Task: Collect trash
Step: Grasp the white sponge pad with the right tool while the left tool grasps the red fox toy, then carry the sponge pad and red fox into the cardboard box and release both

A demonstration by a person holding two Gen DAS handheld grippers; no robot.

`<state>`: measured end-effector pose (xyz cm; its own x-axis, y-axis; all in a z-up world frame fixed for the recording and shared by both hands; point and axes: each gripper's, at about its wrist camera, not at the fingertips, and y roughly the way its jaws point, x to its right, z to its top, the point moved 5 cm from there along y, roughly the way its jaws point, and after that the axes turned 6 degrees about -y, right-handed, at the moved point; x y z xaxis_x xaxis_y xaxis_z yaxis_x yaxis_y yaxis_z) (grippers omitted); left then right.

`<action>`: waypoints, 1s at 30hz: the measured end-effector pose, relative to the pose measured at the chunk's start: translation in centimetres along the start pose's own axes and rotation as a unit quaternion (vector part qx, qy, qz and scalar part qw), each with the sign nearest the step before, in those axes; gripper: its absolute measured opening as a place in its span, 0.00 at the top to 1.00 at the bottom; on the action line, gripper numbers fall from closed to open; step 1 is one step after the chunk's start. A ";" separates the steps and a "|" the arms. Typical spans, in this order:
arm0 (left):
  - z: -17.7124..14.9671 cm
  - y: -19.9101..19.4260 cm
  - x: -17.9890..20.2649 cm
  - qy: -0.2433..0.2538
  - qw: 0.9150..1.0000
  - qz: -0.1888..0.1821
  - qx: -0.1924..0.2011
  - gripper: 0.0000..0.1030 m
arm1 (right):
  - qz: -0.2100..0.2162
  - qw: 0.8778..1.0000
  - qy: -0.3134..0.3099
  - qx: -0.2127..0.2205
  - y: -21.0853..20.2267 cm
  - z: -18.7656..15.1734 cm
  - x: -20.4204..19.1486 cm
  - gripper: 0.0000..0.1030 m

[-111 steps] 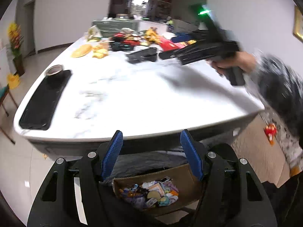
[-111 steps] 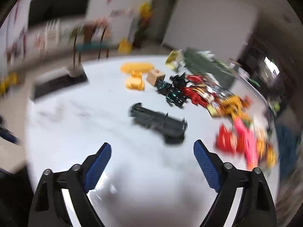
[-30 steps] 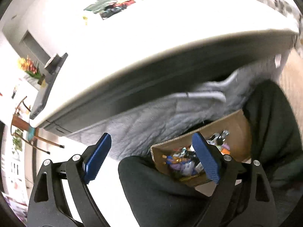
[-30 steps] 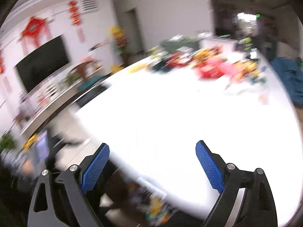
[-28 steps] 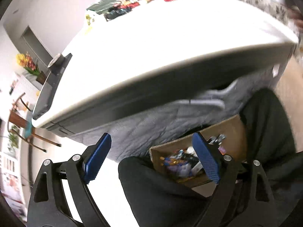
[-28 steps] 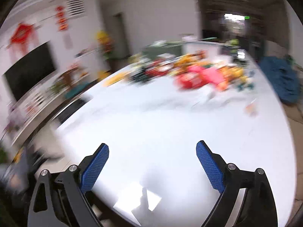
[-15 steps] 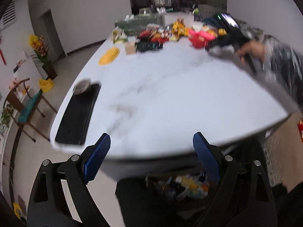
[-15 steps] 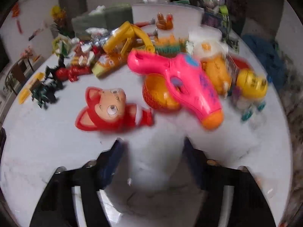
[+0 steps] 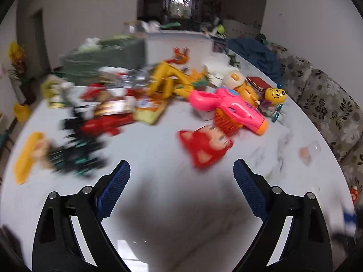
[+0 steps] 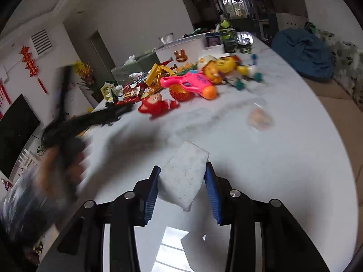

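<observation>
My right gripper (image 10: 182,168) is over the white marble table (image 10: 295,170). Its jaws are closing and both blue pads press on a white foam-like piece (image 10: 185,170) held clear of the surface. A small clear wrapper with something orange in it (image 10: 259,119) lies ahead to the right, also seen as the same wrapper (image 9: 309,153) in the left wrist view. My left gripper (image 9: 181,166) hovers over the table (image 9: 158,154) with its jaws opening wide and nothing between them. A red toy (image 9: 204,147) lies just ahead of it.
A pile of toys crosses the far table: a pink toy gun (image 9: 229,108), a yellow digger (image 9: 168,77), dark figures (image 9: 74,156). A green box (image 9: 104,59) and a white box (image 9: 179,43) stand behind. A floral sofa (image 9: 329,104) runs along the right. A blurred hand (image 10: 54,165) is at left.
The left view swung up from the cardboard box of trash below the table edge to the toys on top. My right gripper shut on the white piece and drew back from the toys.
</observation>
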<state>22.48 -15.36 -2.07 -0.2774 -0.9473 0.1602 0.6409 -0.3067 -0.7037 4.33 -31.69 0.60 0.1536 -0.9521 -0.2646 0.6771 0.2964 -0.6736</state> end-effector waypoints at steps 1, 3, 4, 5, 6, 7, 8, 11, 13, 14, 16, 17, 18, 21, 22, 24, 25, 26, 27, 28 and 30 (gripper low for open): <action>0.2 1.1 0.4 0.004 1.000 0.007 -0.004 0.12 | 0.000 1.000 0.009 0.002 -1.0 -1.0 0.4 0.61; 0.5 3.4 0.9 0.010 1.000 0.021 -0.018 0.12 | 0.004 1.000 0.027 0.005 -2.1 -2.4 1.2 0.61; 0.7 4.4 0.8 0.008 0.999 0.027 -0.026 0.12 | 0.002 0.999 0.032 0.007 -2.4 -2.9 1.5 0.61; 1.0 5.3 0.8 0.001 0.999 0.018 -0.041 0.12 | 0.004 0.999 0.039 0.007 -2.6 -3.5 1.7 0.61; 1.2 6.2 0.9 -0.014 0.998 -0.013 -0.058 0.15 | 0.008 0.999 0.042 0.004 -2.5 -4.0 1.8 0.61; 1.4 6.5 1.0 -0.016 0.998 -0.017 -0.058 0.25 | 0.009 0.999 0.046 0.005 -2.5 -4.2 1.8 0.61; 1.7 6.6 1.5 -0.002 0.998 -0.028 -0.056 0.39 | 0.013 0.999 0.050 0.004 -2.3 -4.5 1.7 0.61; 1.2 6.2 2.2 0.030 0.998 -0.008 -0.060 0.44 | 0.033 0.998 0.060 0.002 -1.6 -5.0 0.8 0.61; 0.1 5.2 2.3 0.037 0.997 -0.008 -0.063 0.44 | 0.039 0.998 0.051 0.004 -1.4 -5.1 -0.3 0.61; -0.6 4.5 2.1 0.034 0.997 -0.010 -0.064 0.44 | 0.039 0.998 0.042 0.006 -1.6 -5.2 -1.1 0.61; -2.4 2.3 1.3 0.016 0.997 -0.025 -0.065 0.44 | 0.043 0.999 0.030 0.007 -1.7 -5.2 -2.4 0.61; -3.2 1.0 0.9 0.008 0.997 -0.033 -0.064 0.44 | 0.050 0.998 0.027 0.009 -1.9 -5.3 -3.3 0.61; -4.3 -1.0 0.4 0.001 0.997 -0.048 -0.059 0.44 | 0.058 0.998 0.023 0.009 -2.1 -5.4 -4.2 0.61; -8.0 -7.8 -0.6 0.012 0.997 -0.072 -0.033 0.44 | 0.075 0.997 -0.002 0.012 -3.3 -5.9 -7.1 0.61; -9.6 -10.8 -1.0 0.024 0.997 -0.075 -0.018 0.44 | 0.085 0.996 -0.015 0.012 -3.9 -6.3 -8.4 0.61; -12.4 -15.2 -1.3 0.049 0.995 -0.083 0.005 0.44 | 0.105 0.993 -0.046 0.004 -5.0 -7.3 -10.8 0.61; -14.3 -17.6 -1.6 0.064 0.994 -0.087 0.011 0.44 | 0.115 0.992 -0.060 -0.003 -5.4 -7.9 -11.7 0.61; -15.7 -19.1 -1.9 0.075 0.993 -0.086 0.014 0.44 | 0.134 0.988 -0.080 -0.018 -5.9 -9.1 -13.2 0.60; -18.6 -21.3 -2.3 0.097 0.991 -0.086 0.015 0.44 | 0.147 0.984 -0.094 -0.032 -6.2 -10.3 -14.2 0.60; -20.5 -22.4 -2.6 0.110 0.990 -0.086 0.012 0.44 | 0.159 0.980 -0.106 -0.049 -6.4 -11.5 -15.2 0.60; -24.3 -23.5 -3.5 0.127 0.989 -0.078 -0.005 0.44 | 0.178 0.971 -0.125 -0.097 -6.1 -14.7 -16.9 0.60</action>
<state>-9.01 -2.59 -2.87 -0.5442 -0.8343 0.0881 0.5701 -0.4448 -0.6908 -13.02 -16.29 -0.96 0.5399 -0.7680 -0.3446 0.4037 0.5955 -0.6946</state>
